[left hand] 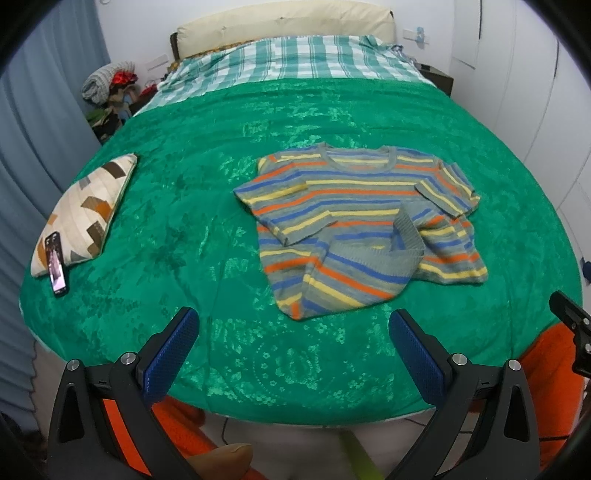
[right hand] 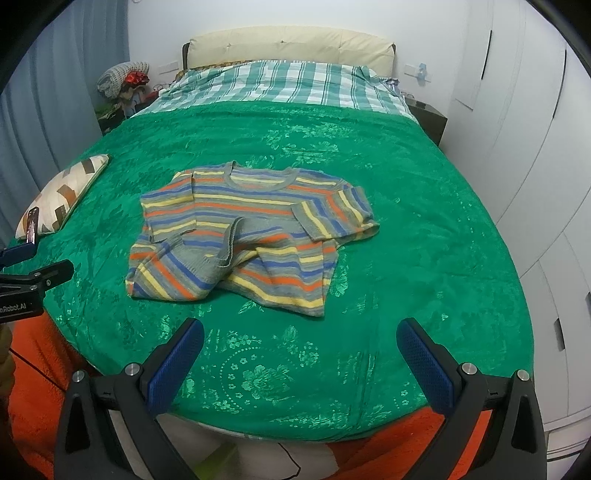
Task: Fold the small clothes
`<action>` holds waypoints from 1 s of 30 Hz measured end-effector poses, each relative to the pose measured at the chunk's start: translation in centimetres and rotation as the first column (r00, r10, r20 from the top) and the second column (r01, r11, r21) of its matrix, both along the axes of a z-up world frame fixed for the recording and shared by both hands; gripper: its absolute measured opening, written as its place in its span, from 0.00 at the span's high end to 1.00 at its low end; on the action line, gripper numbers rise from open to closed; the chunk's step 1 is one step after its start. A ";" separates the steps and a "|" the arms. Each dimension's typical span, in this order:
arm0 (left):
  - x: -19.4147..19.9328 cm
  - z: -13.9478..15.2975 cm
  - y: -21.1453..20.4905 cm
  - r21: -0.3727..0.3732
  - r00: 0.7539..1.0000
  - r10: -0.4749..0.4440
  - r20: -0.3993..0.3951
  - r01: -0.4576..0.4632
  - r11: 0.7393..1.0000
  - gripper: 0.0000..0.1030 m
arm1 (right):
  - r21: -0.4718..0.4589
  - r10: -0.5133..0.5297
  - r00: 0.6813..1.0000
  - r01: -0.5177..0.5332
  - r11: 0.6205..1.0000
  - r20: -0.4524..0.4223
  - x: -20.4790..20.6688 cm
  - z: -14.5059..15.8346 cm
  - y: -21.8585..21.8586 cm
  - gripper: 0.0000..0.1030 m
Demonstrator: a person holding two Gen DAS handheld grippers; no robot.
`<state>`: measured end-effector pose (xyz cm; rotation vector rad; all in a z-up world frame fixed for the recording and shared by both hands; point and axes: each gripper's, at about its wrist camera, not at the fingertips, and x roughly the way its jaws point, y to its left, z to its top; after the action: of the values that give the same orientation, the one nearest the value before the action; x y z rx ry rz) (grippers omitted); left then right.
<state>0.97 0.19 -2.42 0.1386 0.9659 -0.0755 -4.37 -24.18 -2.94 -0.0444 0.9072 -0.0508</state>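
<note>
A small striped sweater [left hand: 354, 221] in grey, orange, blue and yellow lies on the green bedspread [left hand: 207, 229], collar away from me, both sleeves folded in over the chest and the hem rumpled up. My left gripper [left hand: 293, 325] hovers open over the bed's near edge, short of the sweater's hem, holding nothing. In the right wrist view the same sweater [right hand: 251, 236] sits ahead and slightly left, and my right gripper [right hand: 301, 334] is open and empty above the bedspread [right hand: 424, 240]. The other gripper's black tip [right hand: 37, 280] shows at the left edge.
A patterned cushion [left hand: 85, 210] with a phone [left hand: 56, 264] leaning on it lies at the bed's left side. A checked sheet [left hand: 295, 59] and cream headboard [left hand: 288, 22] are at the far end. White cupboards [right hand: 535, 147] stand on the right, curtains on the left. An orange blanket [right hand: 33, 387] hangs below the bed's near edge.
</note>
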 end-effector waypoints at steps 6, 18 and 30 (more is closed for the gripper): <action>0.1 -0.2 -0.2 0.005 1.000 -0.005 -0.005 0.005 1.000 0.00 | 0.002 0.000 1.000 0.000 1.000 0.001 0.0 -0.1 0.1 0.00; 0.4 -0.4 -0.5 0.016 1.000 -0.018 -0.014 0.018 1.000 0.00 | 0.001 0.001 1.000 -0.001 1.000 -0.003 0.1 -0.2 0.2 0.00; -0.7 0.2 -2.0 0.147 0.990 -0.096 0.102 0.080 0.986 0.00 | 0.000 0.005 1.000 -0.005 1.000 0.014 -0.1 0.0 0.6 0.00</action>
<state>0.28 -1.82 -2.27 0.3145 0.8564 -0.0792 -4.50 -23.62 -2.99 -0.0464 0.8934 -0.0461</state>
